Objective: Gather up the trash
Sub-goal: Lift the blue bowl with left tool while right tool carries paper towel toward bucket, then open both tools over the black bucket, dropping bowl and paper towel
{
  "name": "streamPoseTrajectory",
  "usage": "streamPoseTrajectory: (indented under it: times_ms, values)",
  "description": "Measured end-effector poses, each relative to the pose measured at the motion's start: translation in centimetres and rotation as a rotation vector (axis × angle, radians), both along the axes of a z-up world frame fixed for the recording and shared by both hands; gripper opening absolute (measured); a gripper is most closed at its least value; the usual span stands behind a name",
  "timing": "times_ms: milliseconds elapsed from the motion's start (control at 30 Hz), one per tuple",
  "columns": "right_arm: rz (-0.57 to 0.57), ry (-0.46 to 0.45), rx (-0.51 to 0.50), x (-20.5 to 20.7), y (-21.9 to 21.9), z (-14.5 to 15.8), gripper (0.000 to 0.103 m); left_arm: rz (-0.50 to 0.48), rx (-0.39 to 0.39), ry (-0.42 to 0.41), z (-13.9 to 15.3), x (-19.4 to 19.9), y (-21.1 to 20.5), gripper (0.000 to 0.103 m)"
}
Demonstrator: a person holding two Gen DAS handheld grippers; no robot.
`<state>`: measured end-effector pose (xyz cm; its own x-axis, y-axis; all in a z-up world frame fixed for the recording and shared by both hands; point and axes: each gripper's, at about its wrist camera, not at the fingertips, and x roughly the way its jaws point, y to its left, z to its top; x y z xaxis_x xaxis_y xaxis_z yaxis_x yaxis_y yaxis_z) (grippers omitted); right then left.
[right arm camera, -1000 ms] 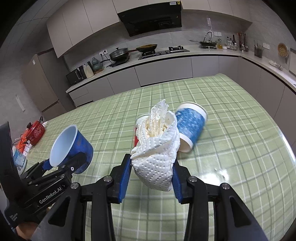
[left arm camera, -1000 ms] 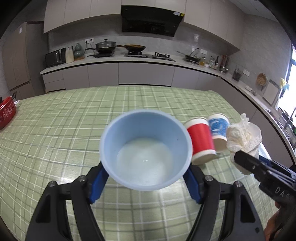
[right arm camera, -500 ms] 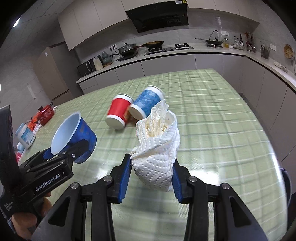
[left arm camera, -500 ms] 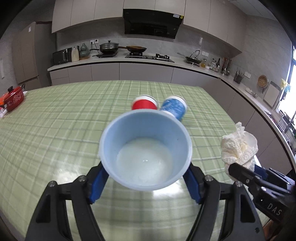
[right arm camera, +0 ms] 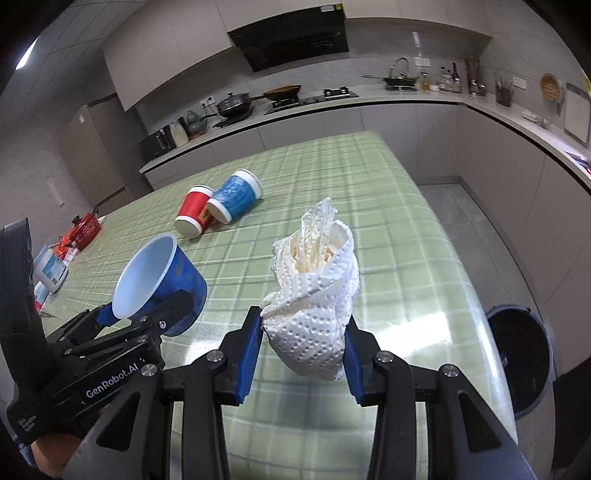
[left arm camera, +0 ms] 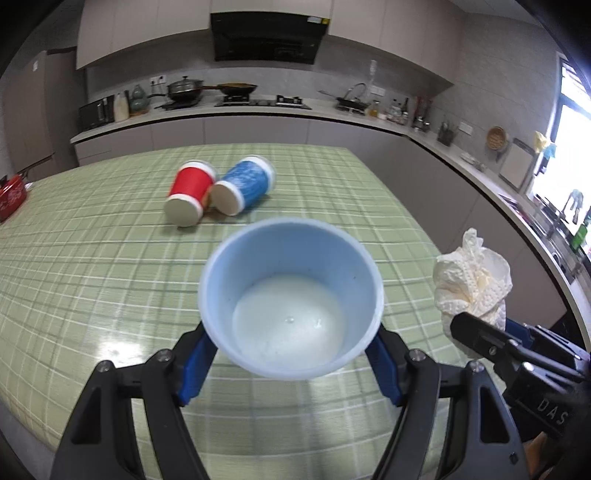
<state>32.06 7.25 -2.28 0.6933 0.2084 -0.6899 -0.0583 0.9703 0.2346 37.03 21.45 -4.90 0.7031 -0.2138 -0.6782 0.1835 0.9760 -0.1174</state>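
Trash is in both tongs: left tongs squeeze the blue cup, right tongs squeeze the paper wad. We should carry both right to the black bin and hold tight until they are over it.

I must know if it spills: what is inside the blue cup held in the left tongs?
The blue cup, gripped by the left tongs, shows a bare pale bottom with only tiny specks. No trash is visible inside.

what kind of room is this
A home kitchen, most likely: a black range hood above a gas hob with a lidded pot, a sink tap, and a green checked table.
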Motion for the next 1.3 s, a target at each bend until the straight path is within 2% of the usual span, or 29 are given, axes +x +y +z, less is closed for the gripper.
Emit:
streamPoseTrajectory:
  times_ms: [67,200,333,500,700,767,933,1100,1300]
  values:
    - [-0.029,0.014,-0.004,-1.1,-1.4,-0.4,0.043,-0.023,-0.009,0.005,-0.3,-0.4,-0.9,0.074]
    - [-0.085,0.057,0.06,-3.1,-5.3,-1.1,0.043,-0.049,-0.016,0.021,-0.5,-1.8,-3.4,0.074]
    - [-0.132,0.035,0.065,-5.0,-9.6,-0.5,0.043,-0.081,-0.019,-0.001,0.5,-3.5,-7.5,0.074]
    - [-0.178,0.014,0.075,-7.4,-17.5,-0.5,0.043,-0.123,-0.031,-0.022,1.2,-5.5,-15.4,0.074]
    - [-0.209,0.059,0.072,-9.2,-29.8,-2.4,0.043,-0.147,-0.066,0.024,0.3,-6.7,-26.1,0.074]
    - [-0.206,0.076,0.061,-9.3,-32.8,-3.0,0.043,-0.155,-0.067,0.035,-0.6,-6.9,-29.7,0.074]
    - [-0.198,0.122,0.056,-8.8,-38.1,-6.0,0.043,-0.15,-0.035,0.096,-3.9,-6.0,-34.5,0.074]
    - [-0.156,0.184,0.068,-6.9,-39.5,-10.7,0.043,-0.127,0.029,0.164,-8.6,-5.1,-37.2,0.075]
    - [-0.095,0.248,0.062,-3.6,-40.0,-15.6,0.043,-0.081,0.071,0.229,-12.7,-3.8,-37.5,0.075]
